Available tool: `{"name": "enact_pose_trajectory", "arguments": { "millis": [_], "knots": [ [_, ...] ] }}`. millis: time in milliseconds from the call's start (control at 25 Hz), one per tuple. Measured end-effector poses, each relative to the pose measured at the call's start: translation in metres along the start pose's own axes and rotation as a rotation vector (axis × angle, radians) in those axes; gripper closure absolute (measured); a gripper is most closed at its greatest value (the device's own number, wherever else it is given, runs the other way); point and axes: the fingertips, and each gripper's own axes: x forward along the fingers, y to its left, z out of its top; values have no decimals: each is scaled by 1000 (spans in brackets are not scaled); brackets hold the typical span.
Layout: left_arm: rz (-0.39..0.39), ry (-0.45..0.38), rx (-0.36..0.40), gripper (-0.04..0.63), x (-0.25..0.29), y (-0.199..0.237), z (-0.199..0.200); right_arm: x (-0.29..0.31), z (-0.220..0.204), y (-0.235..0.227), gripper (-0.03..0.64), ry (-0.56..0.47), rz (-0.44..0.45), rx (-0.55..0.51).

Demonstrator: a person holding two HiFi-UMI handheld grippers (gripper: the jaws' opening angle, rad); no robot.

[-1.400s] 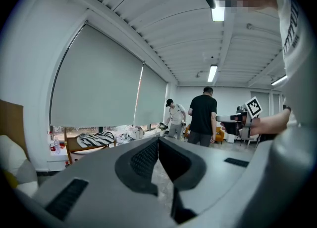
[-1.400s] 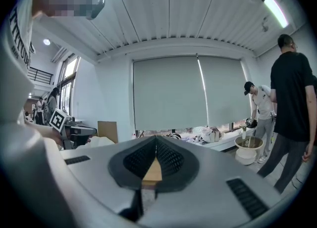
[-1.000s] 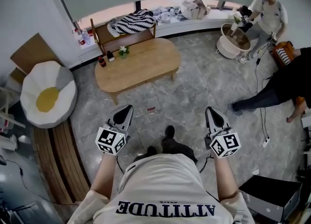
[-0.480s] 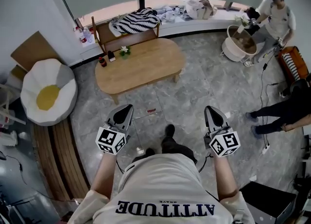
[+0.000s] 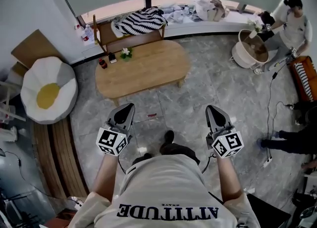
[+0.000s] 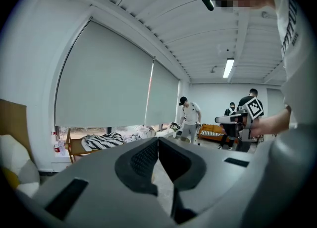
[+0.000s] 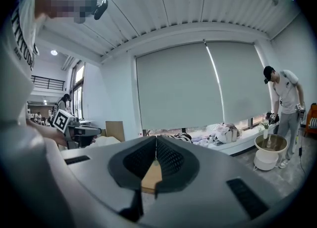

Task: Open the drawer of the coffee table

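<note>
Head view: person stands on grey stone floor w/ a gripper in each hand, both held out in front and aimed toward the coffee table (image 5: 143, 68). The left gripper (image 5: 130, 107) and right gripper (image 5: 210, 107) sit side by side, well apart from each other and from the table, w/ bare floor btwn.

The table is oval w/ a light wood top on short legs, ahead of the person and a bit left of centre. Its drawer can't be made out from this angle. At the table's far-left end: two small dark bottles (image 5: 105, 63) and a small plant (image 5: 126, 52). A small red thing (image 5: 152, 115) lies on the floor btwn table and grippers.

Behind the table is a wooden bench (image 5: 105, 34) w/ a black-and-white striped cloth (image 5: 141, 22) on it. An egg-shaped cushion (image 5: 48, 96) is at left. Far right, a second person (image 5: 296, 20) stands by a round white basket (image 5: 250, 50).

Left gripper view: jaws together, tips meeting, nothing btwn them.

Right gripper view: jaws also closed, tips touching, nothing gripped. A sliver of wood-coloured tabletop shows through the gap below the tips.
</note>
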Motion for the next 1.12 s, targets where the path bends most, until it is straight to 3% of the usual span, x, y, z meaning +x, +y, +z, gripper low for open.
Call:
{"name": "enact_pose_trajectory", "arguments": {
  "millis": [600,880,1120],
  "knots": [
    [107,-2,-8,575,98,-3,6,66,-2,-106,598,17,134,74],
    [124,28,-14,575,126,2,3,87,-12,-127,598,37,176,133],
    [127,58,-14,575,148,17,-3,109,-23,-142,598,64,155,154]
  ]
}}
